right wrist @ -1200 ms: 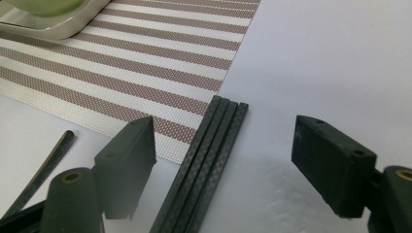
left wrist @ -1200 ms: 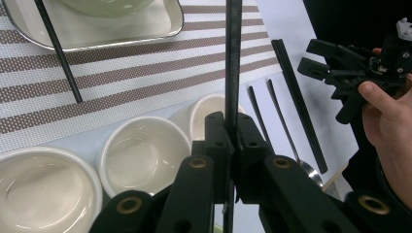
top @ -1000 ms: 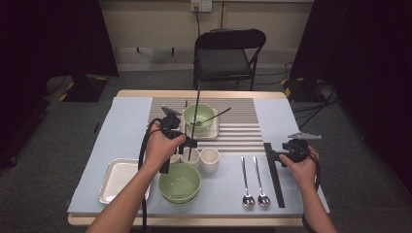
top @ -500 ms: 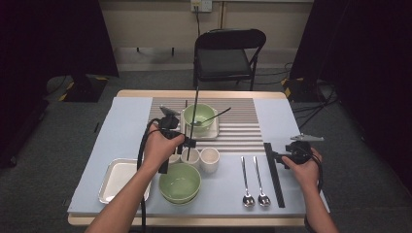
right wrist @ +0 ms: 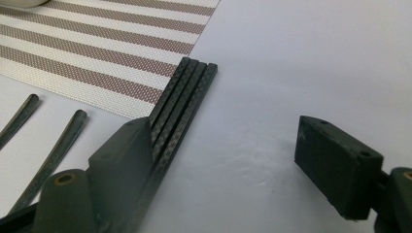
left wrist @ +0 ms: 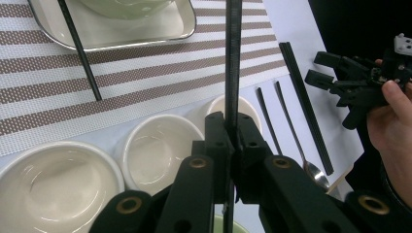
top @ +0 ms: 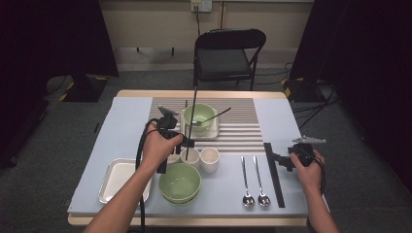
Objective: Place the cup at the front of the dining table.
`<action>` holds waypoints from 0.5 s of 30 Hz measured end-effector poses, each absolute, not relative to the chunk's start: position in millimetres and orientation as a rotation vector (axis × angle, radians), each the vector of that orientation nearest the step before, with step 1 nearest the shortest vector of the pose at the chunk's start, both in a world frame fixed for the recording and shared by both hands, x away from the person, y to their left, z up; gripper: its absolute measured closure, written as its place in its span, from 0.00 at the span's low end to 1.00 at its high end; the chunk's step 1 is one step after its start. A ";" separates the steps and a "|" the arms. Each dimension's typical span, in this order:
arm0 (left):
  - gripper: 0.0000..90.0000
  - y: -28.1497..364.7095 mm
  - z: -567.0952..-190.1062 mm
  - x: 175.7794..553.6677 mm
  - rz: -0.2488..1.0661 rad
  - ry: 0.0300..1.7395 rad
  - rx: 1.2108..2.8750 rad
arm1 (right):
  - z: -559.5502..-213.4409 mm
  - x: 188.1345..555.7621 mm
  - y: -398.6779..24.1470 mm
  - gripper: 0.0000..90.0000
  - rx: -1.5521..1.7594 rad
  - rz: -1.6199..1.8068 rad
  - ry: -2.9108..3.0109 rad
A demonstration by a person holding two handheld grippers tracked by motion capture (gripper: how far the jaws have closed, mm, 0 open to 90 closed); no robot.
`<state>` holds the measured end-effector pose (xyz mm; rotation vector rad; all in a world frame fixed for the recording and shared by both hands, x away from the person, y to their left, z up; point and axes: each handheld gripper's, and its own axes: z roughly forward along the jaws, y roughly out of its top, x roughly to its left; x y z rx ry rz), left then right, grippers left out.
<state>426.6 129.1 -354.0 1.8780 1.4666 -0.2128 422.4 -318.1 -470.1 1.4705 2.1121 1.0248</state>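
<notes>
The left gripper (top: 187, 141) is clamped on one black chopstick (top: 191, 121), which stands near upright above the small white cups (top: 209, 159) at the middle of the bench (top: 121, 121). In the left gripper view the chopstick (left wrist: 232, 73) runs between the closed jaws, with a cup (left wrist: 160, 148) just below. The right gripper (top: 279, 160) rests at the right side of the bench with its jaws apart, beside the remaining black chopsticks (top: 273, 172) that lie flat on the blue surface. In the right gripper view one jaw sits against these chopsticks (right wrist: 187, 92); the other stands well clear. Two spoons (top: 252, 179) lie just left of them.
</notes>
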 end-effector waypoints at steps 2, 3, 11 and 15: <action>0.96 129.7 -354.2 426.8 -0.212 1.465 1.876 | -469.7 421.6 -319.9 0.23 1.474 1.015 2.111; 0.96 130.2 -354.2 427.0 -0.212 1.466 1.880 | -469.9 421.4 -320.7 0.23 1.473 1.017 2.113; 0.96 134.2 -355.1 430.0 -0.206 1.478 1.879 | -473.0 418.4 -326.0 0.22 1.465 0.990 2.125; 0.96 136.2 -354.7 431.2 -0.203 1.489 1.873 | -472.9 417.7 -328.0 0.22 1.453 0.972 2.131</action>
